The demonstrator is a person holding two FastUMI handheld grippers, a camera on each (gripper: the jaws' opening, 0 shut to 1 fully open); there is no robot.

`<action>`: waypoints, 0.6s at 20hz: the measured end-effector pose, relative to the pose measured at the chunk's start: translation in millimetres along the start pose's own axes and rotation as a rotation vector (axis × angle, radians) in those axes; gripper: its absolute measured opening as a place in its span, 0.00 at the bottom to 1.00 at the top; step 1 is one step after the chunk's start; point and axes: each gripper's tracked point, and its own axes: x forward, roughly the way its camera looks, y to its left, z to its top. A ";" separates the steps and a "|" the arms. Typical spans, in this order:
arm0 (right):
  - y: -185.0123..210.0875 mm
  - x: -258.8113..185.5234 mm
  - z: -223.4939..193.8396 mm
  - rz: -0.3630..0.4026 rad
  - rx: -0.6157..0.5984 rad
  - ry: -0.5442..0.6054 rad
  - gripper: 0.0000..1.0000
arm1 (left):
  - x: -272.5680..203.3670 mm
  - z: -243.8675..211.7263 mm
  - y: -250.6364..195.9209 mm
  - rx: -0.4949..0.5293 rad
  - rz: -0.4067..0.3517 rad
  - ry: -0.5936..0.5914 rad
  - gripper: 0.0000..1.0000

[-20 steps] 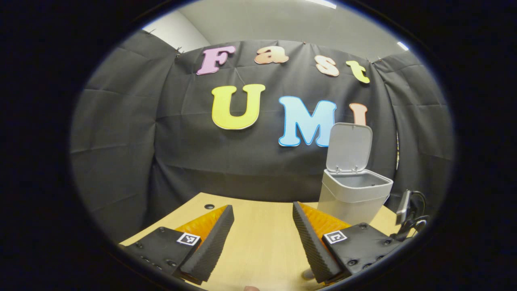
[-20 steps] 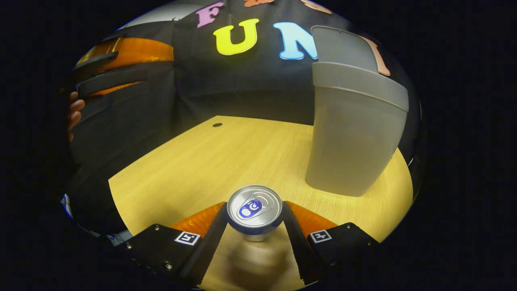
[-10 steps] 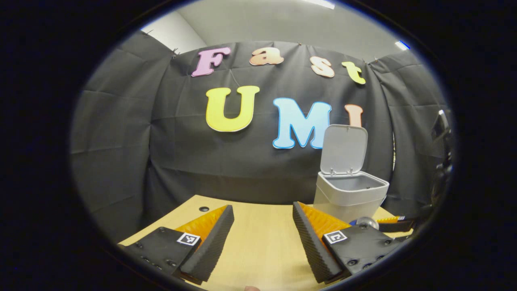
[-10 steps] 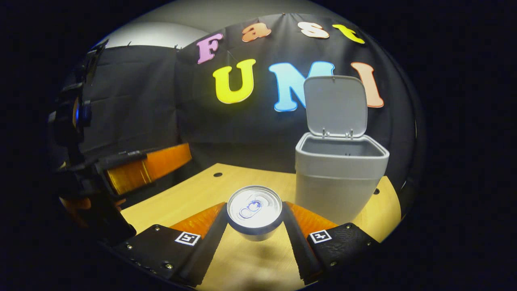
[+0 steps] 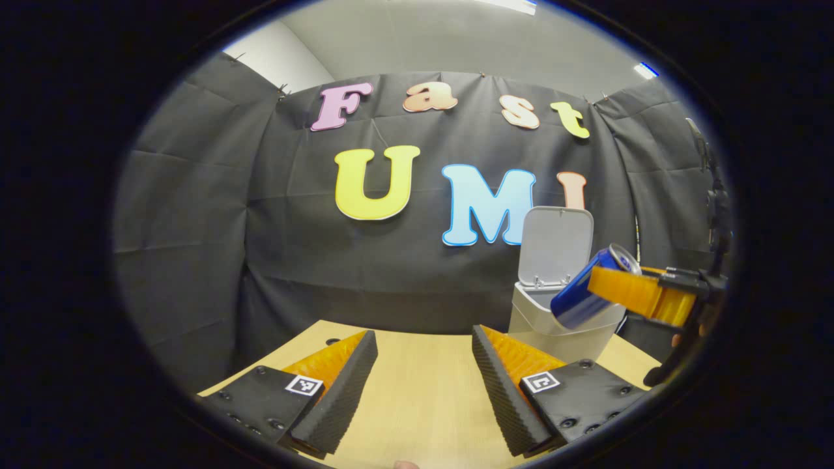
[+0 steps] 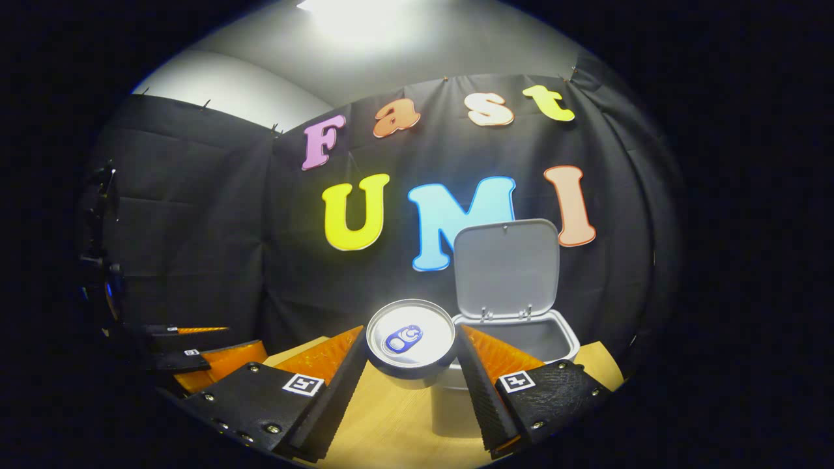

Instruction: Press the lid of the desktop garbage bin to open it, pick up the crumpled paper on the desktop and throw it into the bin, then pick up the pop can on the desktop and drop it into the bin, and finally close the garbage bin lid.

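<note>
Blue can [image 6: 410,342] was clenched in the right gripper [image 6: 412,365] above the open bin [image 6: 515,339]; left gripper [image 5: 423,384] gaped over the table [image 5: 423,391].

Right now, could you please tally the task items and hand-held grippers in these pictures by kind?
Garbage bin, lid open: 1
Pop can: 1
Hand-held grippers: 2, left hand-held gripper and right hand-held gripper
Total: 4

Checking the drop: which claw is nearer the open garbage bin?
Right. The right claw, clamped on the pop can, hangs just before the garbage bin; the open left claw sits farther back over the table.
</note>
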 end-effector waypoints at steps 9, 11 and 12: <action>-39.0 28.1 -13.0 -0.099 -0.096 -0.003 0.83 | -4.0 1.4 2.0 0.014 0.008 -0.001 0.95; -38.8 33.4 -11.5 -0.105 -0.119 -0.008 0.83 | -4.0 3.4 -0.3 0.015 0.004 -0.002 0.95; -38.5 33.9 -14.3 -0.110 -0.137 -0.003 0.82 | -5.3 3.7 -0.6 0.014 0.004 -0.004 1.00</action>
